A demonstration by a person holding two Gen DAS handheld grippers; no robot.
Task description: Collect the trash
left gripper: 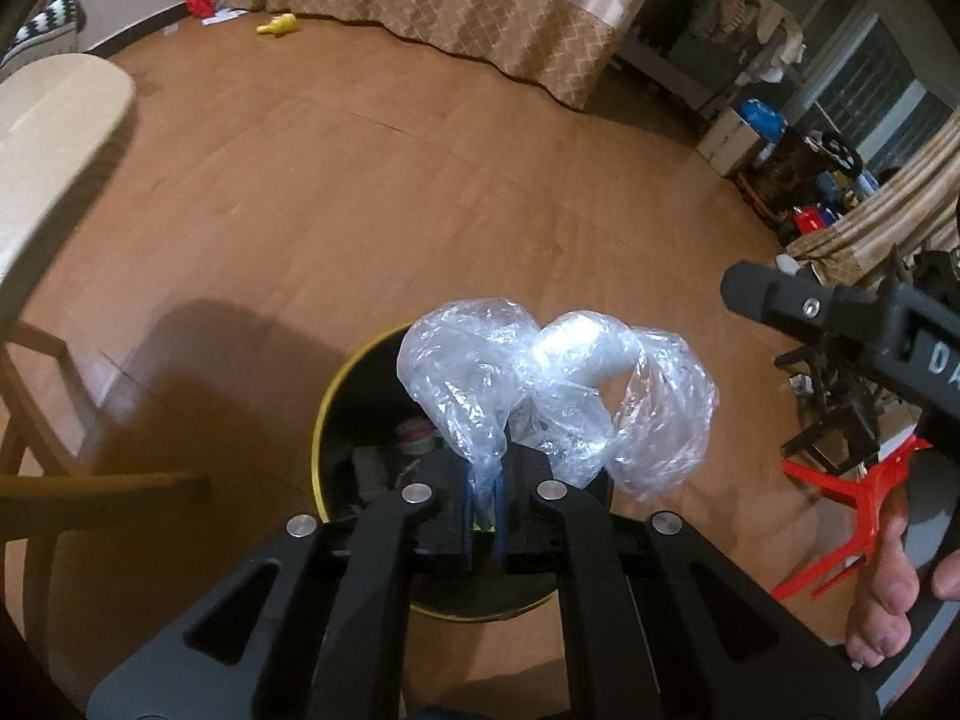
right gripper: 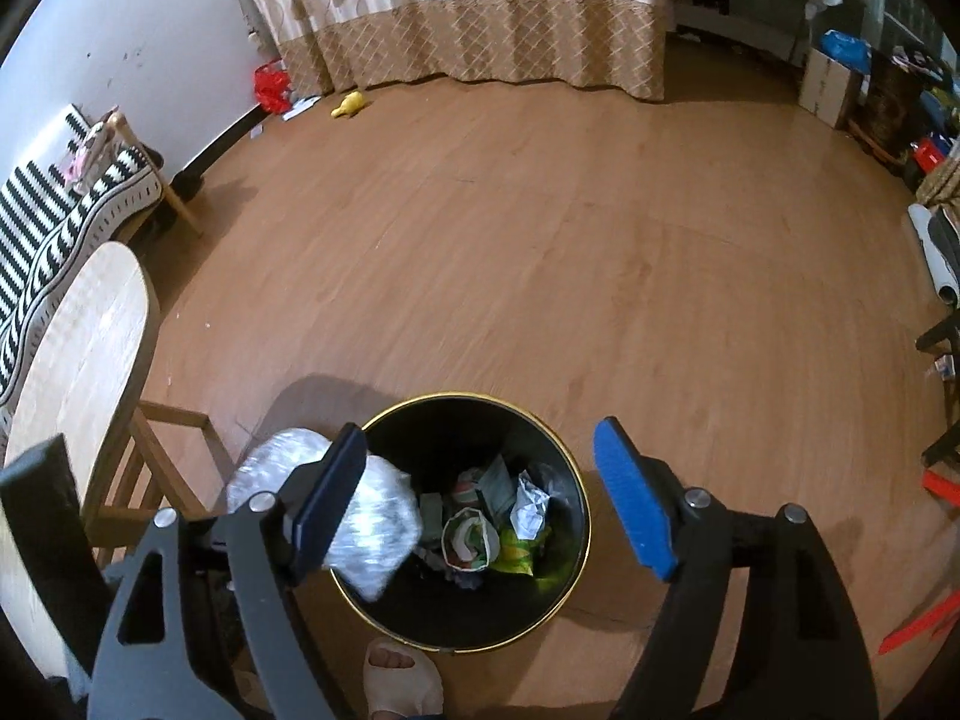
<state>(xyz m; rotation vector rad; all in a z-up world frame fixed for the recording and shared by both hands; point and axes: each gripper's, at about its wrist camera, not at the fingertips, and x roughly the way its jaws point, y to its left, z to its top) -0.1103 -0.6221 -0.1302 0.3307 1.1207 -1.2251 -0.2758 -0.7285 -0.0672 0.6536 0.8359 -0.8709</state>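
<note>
The left gripper [left gripper: 485,501] has its blue pads pressed together on a twist of crumpled clear plastic [left gripper: 558,396], and the bundle billows out beyond the fingertips, hanging right over the open mouth of the black bin [right gripper: 579,480] with the gold rim. From the right wrist view the same plastic [right gripper: 336,510] sits at the bin's left edge, partly over the rim rather than squarely over the middle. The right gripper [right gripper: 480,504] stands spread wide above the bin with nothing between its fingers; wrappers and scraps already lie inside.

So this looks like the drop-off step: the piece has been brought to the bin and only needs letting go. I'd say the next move calls for shifting the plastic a little further over the opening, then parting the left pads; being so light and puffy, it may cling or drift onto the wooden floor [right gripper: 540,240].
</note>
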